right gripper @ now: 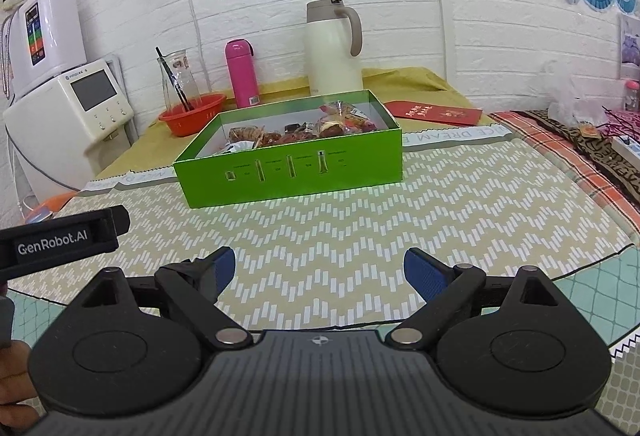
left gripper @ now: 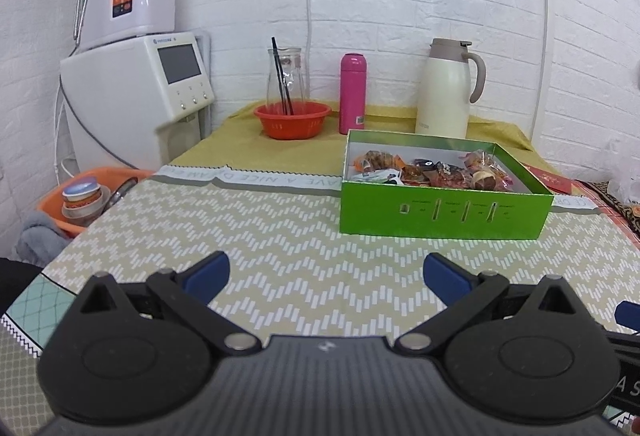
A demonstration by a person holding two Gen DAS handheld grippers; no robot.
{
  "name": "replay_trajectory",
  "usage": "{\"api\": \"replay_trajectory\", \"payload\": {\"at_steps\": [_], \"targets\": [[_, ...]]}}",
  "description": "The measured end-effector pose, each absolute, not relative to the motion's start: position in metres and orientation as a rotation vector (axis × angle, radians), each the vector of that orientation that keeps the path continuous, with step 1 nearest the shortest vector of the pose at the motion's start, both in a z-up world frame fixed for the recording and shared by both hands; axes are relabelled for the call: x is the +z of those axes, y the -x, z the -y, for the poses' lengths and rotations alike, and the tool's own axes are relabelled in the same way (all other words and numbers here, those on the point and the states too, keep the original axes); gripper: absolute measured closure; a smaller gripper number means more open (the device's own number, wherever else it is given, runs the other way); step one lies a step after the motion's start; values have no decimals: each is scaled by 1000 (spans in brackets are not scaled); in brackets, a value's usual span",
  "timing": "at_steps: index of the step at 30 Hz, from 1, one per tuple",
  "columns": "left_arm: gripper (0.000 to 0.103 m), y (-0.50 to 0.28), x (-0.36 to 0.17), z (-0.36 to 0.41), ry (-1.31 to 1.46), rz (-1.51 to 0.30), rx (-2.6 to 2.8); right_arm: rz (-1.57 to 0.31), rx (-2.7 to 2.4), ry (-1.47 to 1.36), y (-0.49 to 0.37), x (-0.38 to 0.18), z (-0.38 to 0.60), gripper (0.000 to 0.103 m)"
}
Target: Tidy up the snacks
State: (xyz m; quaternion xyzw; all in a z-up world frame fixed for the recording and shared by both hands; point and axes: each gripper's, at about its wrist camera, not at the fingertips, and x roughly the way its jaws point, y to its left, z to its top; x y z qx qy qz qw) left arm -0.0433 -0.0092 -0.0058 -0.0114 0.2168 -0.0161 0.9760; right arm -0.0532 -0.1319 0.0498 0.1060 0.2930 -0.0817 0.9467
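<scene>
Snacks (right gripper: pixel 304 130) in crinkly wrappers all sit inside the open green cardboard box (right gripper: pixel 288 176) mid-table, so left gripper (left gripper: pixel 326 276) and right gripper (right gripper: pixel 319 268) hover nearside, both spread wide and empty.

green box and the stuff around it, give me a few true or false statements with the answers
1. The green box holds wrapped snacks. True.
2. The left hand-held gripper is shut on a snack. False: its jaws are apart and hold nothing.
3. The pink bottle stands upright behind the box. True.
4. The glass jug lies on its side in the box. False: it stands upright in the red basket.
5. The right hand-held gripper is open, short of the box. True.
6. The white flask stands in front of the box. False: it stands behind it, near the wall.
</scene>
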Motion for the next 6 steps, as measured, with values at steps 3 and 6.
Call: {"api": "replay_trajectory", "payload": {"at_steps": [3, 6], "targets": [[0, 46, -5, 10, 15, -422, -18, -595, -163, -214, 54, 50, 132, 0], [0, 49, -3, 10, 7, -412, -18, -594, -166, -216, 55, 50, 132, 0]]}}
